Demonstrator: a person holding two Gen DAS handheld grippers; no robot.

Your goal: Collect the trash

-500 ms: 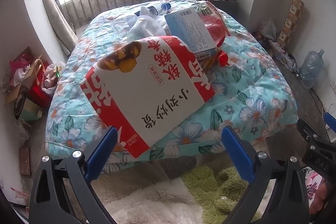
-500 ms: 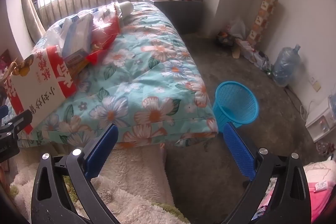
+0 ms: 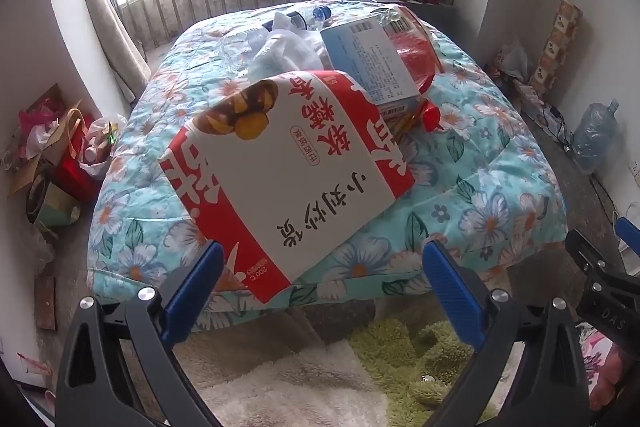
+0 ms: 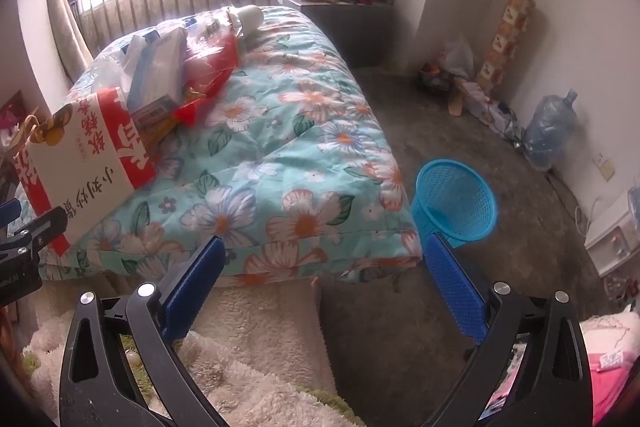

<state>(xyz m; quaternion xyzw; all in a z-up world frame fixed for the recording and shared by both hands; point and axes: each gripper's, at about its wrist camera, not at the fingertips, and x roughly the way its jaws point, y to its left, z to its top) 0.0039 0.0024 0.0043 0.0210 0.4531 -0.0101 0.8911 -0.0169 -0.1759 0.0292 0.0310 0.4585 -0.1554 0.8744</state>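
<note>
Left wrist view, far left of frame: heap of bags and boxes (image 3: 52, 163) on the floor against the wall. Lower left to lower right: left claw (image 3: 320, 267), blue pads spread as wide as they go, nothing between them; its tips sit over the near edge of the bed.

Centre of frame: large flat red-and-white cardboard box printed with chestnuts (image 3: 288, 179), lying tilted on the turquoise floral quilt (image 3: 500, 163), its lower corner overhanging the bed edge. Behind it, upper centre: crumpled clear plastic bags and bottles (image 3: 284, 43), then a pale blue carton with a barcode (image 3: 372, 63) resting on a red plastic wrapper (image 3: 416, 47). Fluffy cream-and-green rug (image 3: 320, 379) along the bottom.

Right wrist view: same trash pile at upper left. Right claw (image 4: 324, 263) at bottom centre, also fully spread and empty. Right of centre: round turquoise mesh plastic waste basket (image 4: 456, 199) on the grey floor, just beside the bed corner. Far right: clear water jug (image 4: 548, 135) by the wall.
</note>
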